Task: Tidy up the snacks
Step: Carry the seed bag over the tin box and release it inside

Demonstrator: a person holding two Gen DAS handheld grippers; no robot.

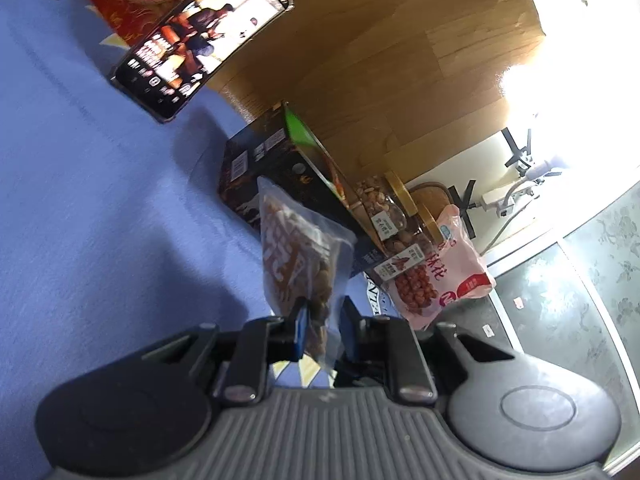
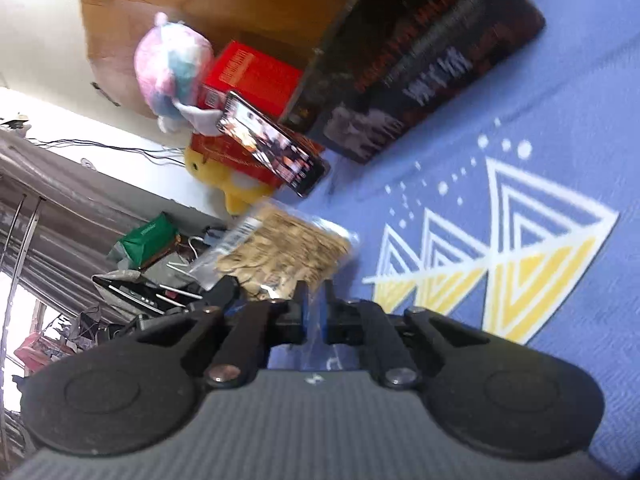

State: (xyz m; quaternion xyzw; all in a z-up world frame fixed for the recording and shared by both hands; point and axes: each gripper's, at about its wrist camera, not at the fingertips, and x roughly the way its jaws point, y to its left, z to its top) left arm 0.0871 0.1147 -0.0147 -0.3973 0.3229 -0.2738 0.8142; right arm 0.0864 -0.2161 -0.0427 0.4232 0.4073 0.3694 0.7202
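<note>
- Left gripper [image 1: 323,330]: clamped on nut bag [image 1: 296,256], lifted above blue cloth [image 1: 100,200].
- At 12 o'clock of nut bag: dark box [image 1: 272,168]; at 2 o'clock: jars [image 1: 384,208] and pink bag [image 1: 448,264].
- Right gripper [image 2: 315,312]: clamped on seed bag [image 2: 288,248] at its clear edge.
- At 12 o'clock of seed bag: phone [image 2: 272,144], leaning on red box [image 2: 252,76].

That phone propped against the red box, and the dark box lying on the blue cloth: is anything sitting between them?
No. In the left wrist view only bare blue cloth separates the phone from the dark box.
</note>
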